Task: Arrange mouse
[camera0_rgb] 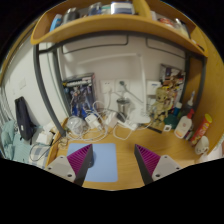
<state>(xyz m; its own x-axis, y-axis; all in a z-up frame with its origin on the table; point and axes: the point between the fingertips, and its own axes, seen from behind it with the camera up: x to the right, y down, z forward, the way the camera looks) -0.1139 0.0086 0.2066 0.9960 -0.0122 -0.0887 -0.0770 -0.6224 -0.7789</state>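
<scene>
Plainly, the task looks barely begun. Nearest, the gripper (113, 150) holds nothing: its 2 fingers stand wide apart, the purple pads (80, 157) facing each other across a bare strip of desk (170, 145), pressing on nothing. No mouse can be made out anywhere, neither between the fingers, just ahead of them, nor among the clutter beyond, so I cannot say where it lies. It may be hidden or too small to tell. By that reading, finding, gripping and placing the mouse are all still left, and no step shows as done. Past the fingertips the wooden top runs clear for a little way, then meets a crowded row along the wall. To the left of that row sit some white cups (45, 135), with a teal cloth (8, 138) beside them and a dark upright thing (25, 115) behind. Near the middle stand a few clear jars (95, 122), and to the right a white bottle (183, 126) and an orange-topped bottle (205, 128). What any of these hold cannot be seen. Farthest, above it all, a curved shelf (60, 32) carries boxes (120, 9) and other small items, too blurred to name.
</scene>
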